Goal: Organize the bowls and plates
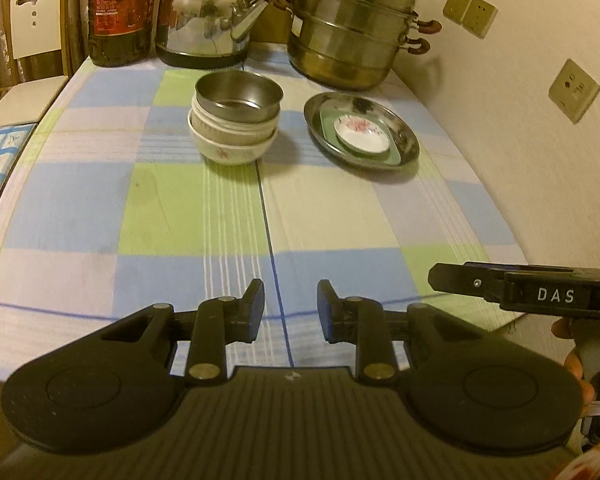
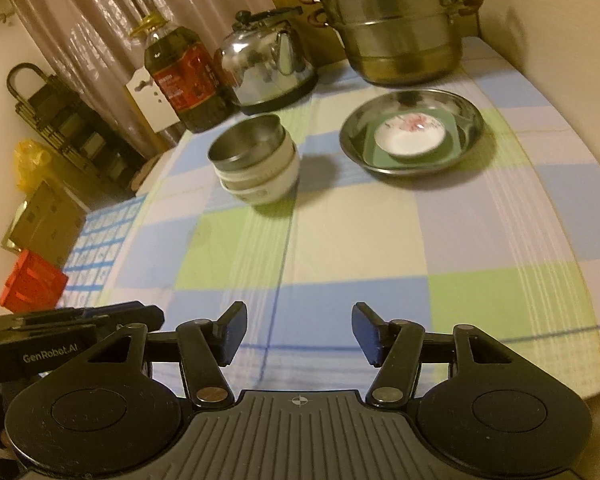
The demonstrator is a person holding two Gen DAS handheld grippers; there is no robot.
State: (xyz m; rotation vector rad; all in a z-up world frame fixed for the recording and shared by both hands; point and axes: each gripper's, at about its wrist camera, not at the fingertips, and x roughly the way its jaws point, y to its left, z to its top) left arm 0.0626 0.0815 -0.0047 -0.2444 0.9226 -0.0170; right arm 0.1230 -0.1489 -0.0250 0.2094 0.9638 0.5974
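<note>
A stack of bowls (image 1: 233, 126) stands on the checked tablecloth: a steel bowl (image 1: 238, 96) nested in two white ceramic ones. It also shows in the right wrist view (image 2: 256, 162). To its right lies a steel plate (image 1: 361, 130) holding a green square plate (image 1: 394, 154) and a small white flowered dish (image 1: 363, 133); the steel plate shows in the right wrist view too (image 2: 412, 130). My left gripper (image 1: 290, 310) is open and empty, low over the near table edge. My right gripper (image 2: 299, 334) is open and empty, beside the left one.
At the back of the table stand an oil bottle (image 1: 120, 8), a steel kettle (image 1: 210, 20) and a tiered steel steamer pot (image 1: 352, 26). A wall with sockets (image 1: 470, 10) runs along the right. A white chair (image 1: 36, 20) stands at the far left.
</note>
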